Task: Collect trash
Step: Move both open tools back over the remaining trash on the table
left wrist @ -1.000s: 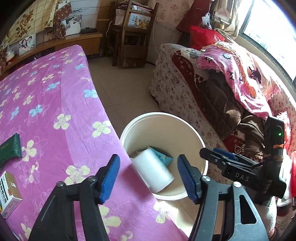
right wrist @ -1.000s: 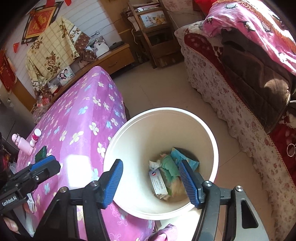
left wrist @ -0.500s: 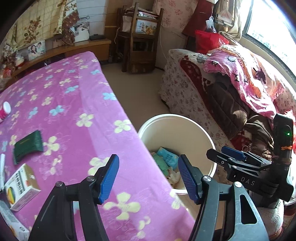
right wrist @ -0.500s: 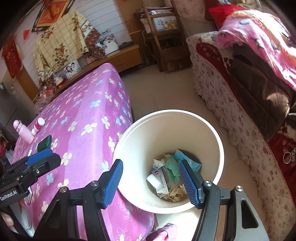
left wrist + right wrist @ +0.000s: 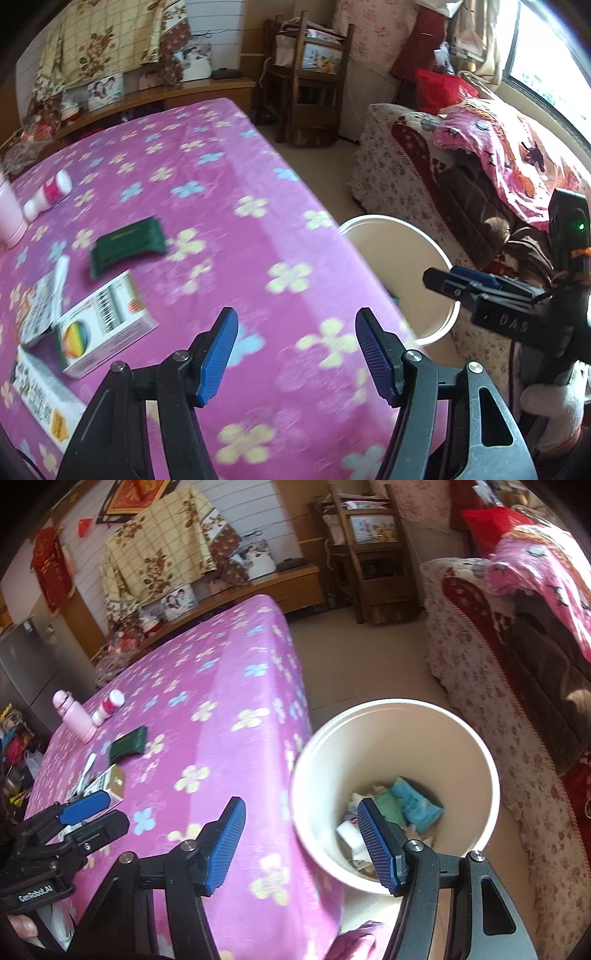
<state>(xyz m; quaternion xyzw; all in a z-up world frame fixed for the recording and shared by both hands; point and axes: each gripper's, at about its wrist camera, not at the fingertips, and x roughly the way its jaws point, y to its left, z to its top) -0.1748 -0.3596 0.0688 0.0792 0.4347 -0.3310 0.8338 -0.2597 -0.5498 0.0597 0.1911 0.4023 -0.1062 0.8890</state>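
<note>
Left tool (image 5: 296,350) open, nothing between the jaws, hovering over the pink floral worktop (image 5: 229,229). Trash on the worktop sits up-left of it: white carton with rainbow logo (image 5: 105,325) nearest, dark green packet (image 5: 127,249) beyond, another printed box (image 5: 40,398) at far left. Pink-white bottle (image 5: 48,195) lies further back. Right tool (image 5: 301,843) also open and empty, straddling the worktop edge and the white bucket (image 5: 476,746). Bucket stands on the floor against the worktop and holds wrappers, incl. a blue pack (image 5: 415,806).
</note>
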